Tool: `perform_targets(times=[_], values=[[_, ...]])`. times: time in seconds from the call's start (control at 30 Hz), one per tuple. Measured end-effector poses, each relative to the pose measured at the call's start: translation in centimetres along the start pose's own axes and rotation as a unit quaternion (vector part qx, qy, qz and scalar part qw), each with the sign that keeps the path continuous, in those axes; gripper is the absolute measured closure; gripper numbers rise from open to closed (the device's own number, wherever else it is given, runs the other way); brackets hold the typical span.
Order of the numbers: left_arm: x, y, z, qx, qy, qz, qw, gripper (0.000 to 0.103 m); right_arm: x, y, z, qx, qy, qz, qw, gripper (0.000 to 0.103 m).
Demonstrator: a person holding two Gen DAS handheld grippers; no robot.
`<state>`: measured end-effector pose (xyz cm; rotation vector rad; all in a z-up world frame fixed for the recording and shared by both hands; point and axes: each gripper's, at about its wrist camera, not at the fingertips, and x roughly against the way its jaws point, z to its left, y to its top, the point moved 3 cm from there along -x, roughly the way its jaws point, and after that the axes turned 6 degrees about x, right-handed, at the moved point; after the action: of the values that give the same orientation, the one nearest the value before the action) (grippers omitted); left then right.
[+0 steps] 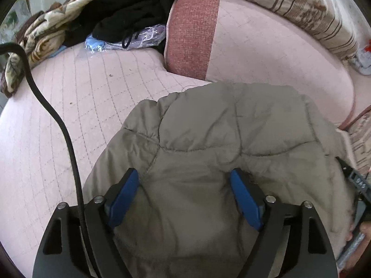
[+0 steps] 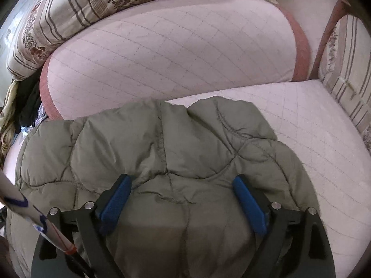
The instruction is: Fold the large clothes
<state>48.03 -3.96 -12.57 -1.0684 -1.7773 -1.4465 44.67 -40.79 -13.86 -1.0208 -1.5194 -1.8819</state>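
Note:
A grey-green quilted puffer jacket (image 1: 220,143) lies bunched on a pink quilted bed cover (image 1: 69,115). My left gripper (image 1: 184,176) is open just above the jacket, its blue pads (image 1: 123,199) spread wide with padded fabric between them. The jacket also shows in the right wrist view (image 2: 162,150). My right gripper (image 2: 183,180) is open too, its blue pads (image 2: 250,203) wide apart over the jacket's middle seam. Neither gripper pinches the fabric. The right gripper's edge (image 1: 357,185) shows at the far right of the left wrist view.
A pink rolled quilt (image 2: 174,46) lies behind the jacket, with striped floral bedding (image 2: 81,4) above it. A pile of black clothes (image 1: 129,16), a patterned blanket (image 1: 41,34) and a plastic bag (image 1: 129,39) sit at the far left. A black cable (image 1: 53,115) hangs at left.

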Motion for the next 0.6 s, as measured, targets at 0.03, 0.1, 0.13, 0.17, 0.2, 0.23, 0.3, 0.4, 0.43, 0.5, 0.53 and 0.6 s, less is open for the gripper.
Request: perform_targets(times=[0.03, 0.1, 0.13, 0.17, 0.2, 0.23, 0.3, 0.4, 0.43, 0.5, 0.53, 0.6], values=[[1.2, -0.2, 0.4, 0.009, -0.015, -0.009, 0.9998, 0.022, 0.6, 0.1, 0.4, 0.003, -0.002, -0.005, 1.000, 0.014], [3.2, -0.9, 0.9, 0.015, -0.022, -0.023, 0.9994, 0.022, 3.7, -0.5, 0.8, 0.008, 0.013, -0.034, 0.999, 0.014], [4.4, -1.6, 1.3, 0.010, -0.013, -0.032, 0.9993, 0.022, 5.3, -1.1, 0.9, 0.016, 0.018, -0.048, 0.999, 0.014], [5.5, -2.5, 1.6, 0.001, 0.007, -0.045, 0.9990, 0.022, 6.5, -1.6, 1.1, 0.023, 0.019, -0.057, 0.998, 0.014], [6.2, -3.4, 1.9, -0.009, 0.025, -0.059, 0.9979, 0.022, 8.2, -2.8, 1.4, 0.035, 0.020, -0.069, 0.997, 0.014], [6.5, -4.2, 2.1, -0.017, 0.042, -0.071, 0.9964, 0.022, 8.9, -3.6, 1.8, 0.044, 0.018, -0.075, 0.996, 0.014], [6.0, -5.7, 2.8, -0.025, 0.072, -0.079, 0.9939, 0.022, 9.7, -6.0, 2.1, 0.059, 0.013, -0.077, 0.995, 0.014], [4.2, -6.9, 3.3, -0.032, 0.091, -0.077, 0.9924, 0.017, 7.8, -8.5, 1.6, 0.061, 0.004, -0.055, 0.997, 0.013], [4.1, -7.0, 3.3, -0.035, 0.100, -0.091, 0.9902, 0.014, 7.2, -8.6, 1.5, 0.055, 0.005, -0.057, 0.997, 0.009], [4.5, -6.9, 3.1, -0.038, 0.110, -0.093, 0.9889, 0.014, 6.4, -8.3, 1.2, 0.049, -0.006, -0.069, 0.996, 0.003], [5.3, -6.7, 3.0, -0.034, 0.107, -0.092, 0.9895, 0.014, 6.2, -8.1, 1.0, 0.045, -0.007, -0.064, 0.997, 0.003], [7.1, -6.9, 3.1, -0.027, 0.102, -0.106, 0.9888, 0.014, 7.0, -7.8, 0.7, 0.028, -0.002, -0.055, 0.998, 0.004]])
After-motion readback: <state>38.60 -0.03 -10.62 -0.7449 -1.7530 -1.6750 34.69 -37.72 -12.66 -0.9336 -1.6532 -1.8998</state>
